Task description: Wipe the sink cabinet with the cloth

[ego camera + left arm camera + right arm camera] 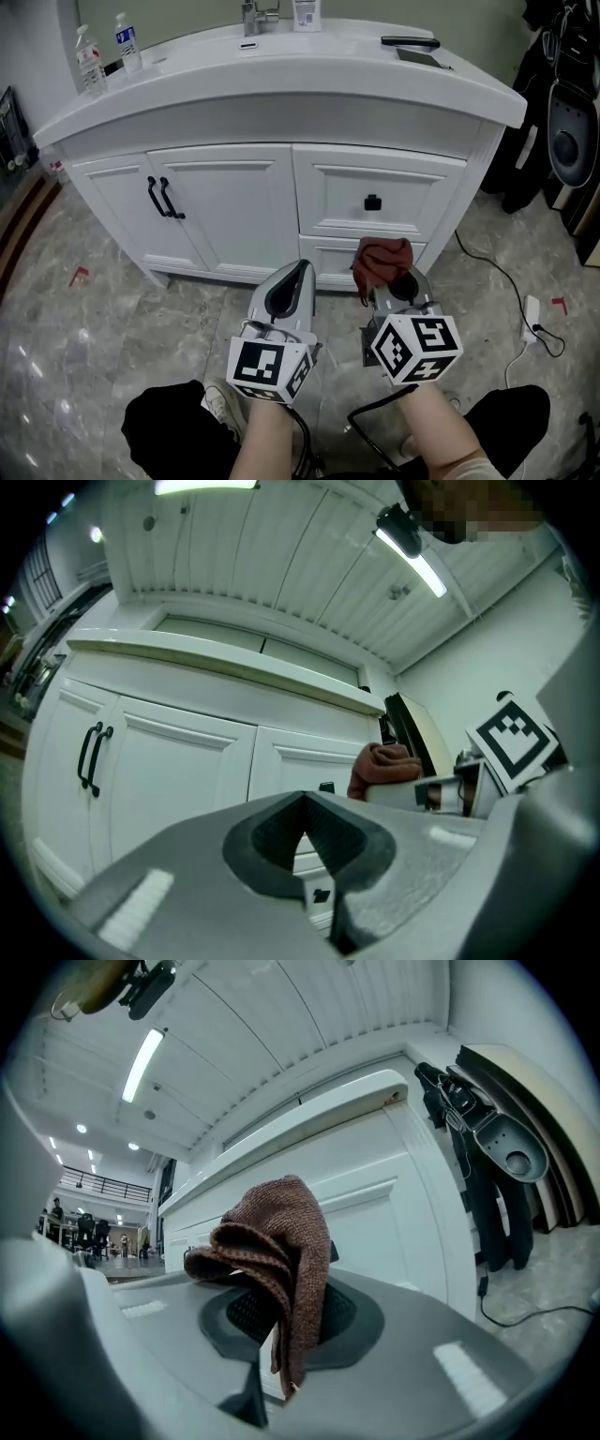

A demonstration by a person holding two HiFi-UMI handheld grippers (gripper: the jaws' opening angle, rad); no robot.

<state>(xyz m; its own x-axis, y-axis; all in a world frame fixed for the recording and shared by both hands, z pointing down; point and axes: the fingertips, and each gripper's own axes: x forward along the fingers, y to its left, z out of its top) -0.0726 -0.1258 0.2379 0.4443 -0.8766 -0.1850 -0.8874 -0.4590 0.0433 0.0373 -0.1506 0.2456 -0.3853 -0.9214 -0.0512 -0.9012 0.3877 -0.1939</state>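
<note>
One cloth (382, 258) pinched by right gripper (281, 1321); left gripper (302, 806) closed, empty; cabinet (239, 225), marble floor (112, 328).

Staged bathroom corner inside a big open hall; doesn't read as a lived-in home.
- White sink cabinet (281, 202) with faucet (251, 17) and curved countertop, on a glossy marble-look floor (112, 319).
- Red tape mark (79, 275) stuck on the floor left of the cabinet, second tape mark (560, 305) on the right.
- White adapter (532, 312) with a black cable, loose on the floor at right.
- Two water bottles (89, 58) at the countertop's left end.
- Black gear (562, 122) against the wall at right.
- Ceiling (281, 555): white slatted panels, with a strip light (142, 1063).
- Right gripper view, past the cabinet's end: long hall (103, 1241) with rows of downlights, a railed upper gallery (103, 1185), people (56, 1211) far off.
</note>
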